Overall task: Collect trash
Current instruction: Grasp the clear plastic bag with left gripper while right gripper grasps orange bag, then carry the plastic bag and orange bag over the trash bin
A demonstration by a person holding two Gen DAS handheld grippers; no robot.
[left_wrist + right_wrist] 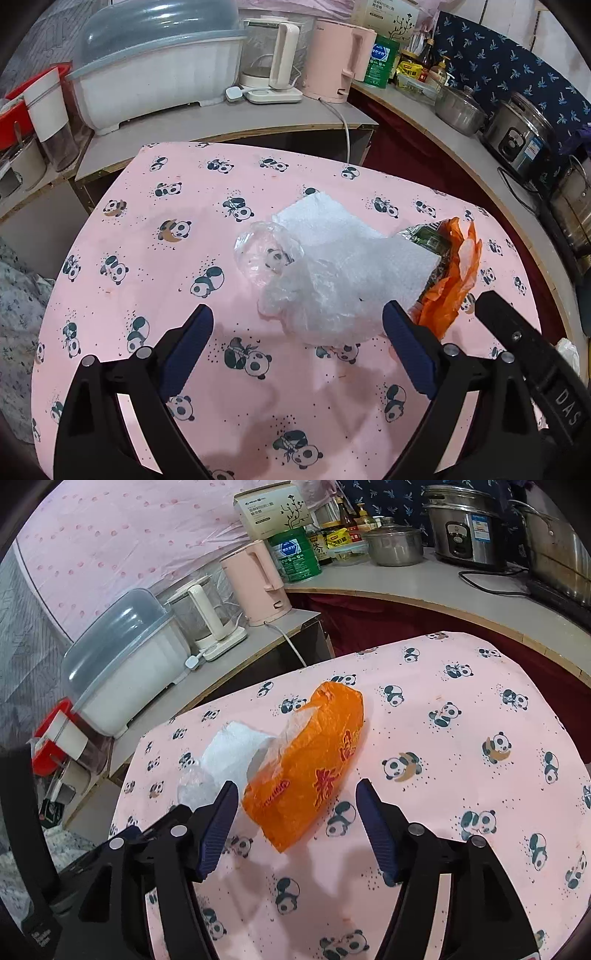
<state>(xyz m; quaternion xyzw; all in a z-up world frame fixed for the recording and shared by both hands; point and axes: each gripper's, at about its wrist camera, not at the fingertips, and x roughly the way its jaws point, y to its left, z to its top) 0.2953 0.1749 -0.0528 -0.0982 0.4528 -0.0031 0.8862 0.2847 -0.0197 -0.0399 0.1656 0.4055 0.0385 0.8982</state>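
Left wrist view: the left gripper (pixel 297 325) hangs over a table (pixel 155 236) dressed in pink panda-print cloth, its blue-padded fingers (pixel 188 347) spread wide and holding nothing. Between and just beyond them lies the trash: a crumpled clear bag (pixel 314 295), a white foam sheet (pixel 340 236) overlapping it, and an orange bag (pixel 454 273) touching the foam's right edge, with a dark printed wrapper (pixel 428 240) showing between foam and orange plastic. Right wrist view: the right gripper (pixel 297 801) is likewise wide apart and empty, with the orange bag (pixel 314 760) lying between its fingertips on the cloth, the foam sheet (pixel 232 753) and clear bag (pixel 194 788) beside it to the left. Behind the table, a pink kettle (pixel 255 583) stands on a counter (pixel 424 579).
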